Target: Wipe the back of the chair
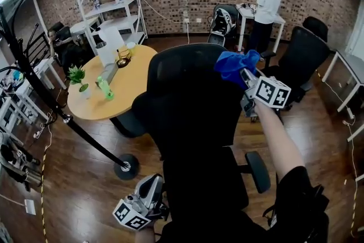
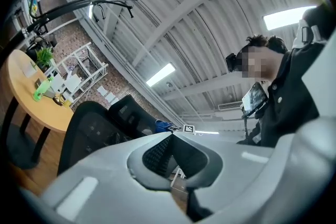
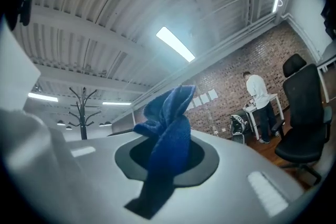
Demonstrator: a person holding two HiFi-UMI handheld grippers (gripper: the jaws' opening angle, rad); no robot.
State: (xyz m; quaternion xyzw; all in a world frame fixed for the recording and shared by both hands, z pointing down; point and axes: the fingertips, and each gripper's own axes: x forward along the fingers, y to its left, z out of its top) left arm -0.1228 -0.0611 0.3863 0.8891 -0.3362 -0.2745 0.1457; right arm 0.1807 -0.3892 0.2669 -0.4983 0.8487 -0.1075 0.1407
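Overhead, the right gripper (image 1: 246,74), clamped on a blue cloth (image 1: 233,65), meets the far right top corner of the black chair back (image 1: 187,105), which spreads left and nearer, while the left gripper (image 1: 153,185), closed and empty, hangs low.

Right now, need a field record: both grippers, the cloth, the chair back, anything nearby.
right gripper: shut on blue terry cloth
cloth position: at the top right corner of the black mesh office chair back; contact cannot be told
left gripper: jaws together, nothing held, low at the chair's left side
behind chair: round wooden table
bystander: person in white top at the far desk, facing away
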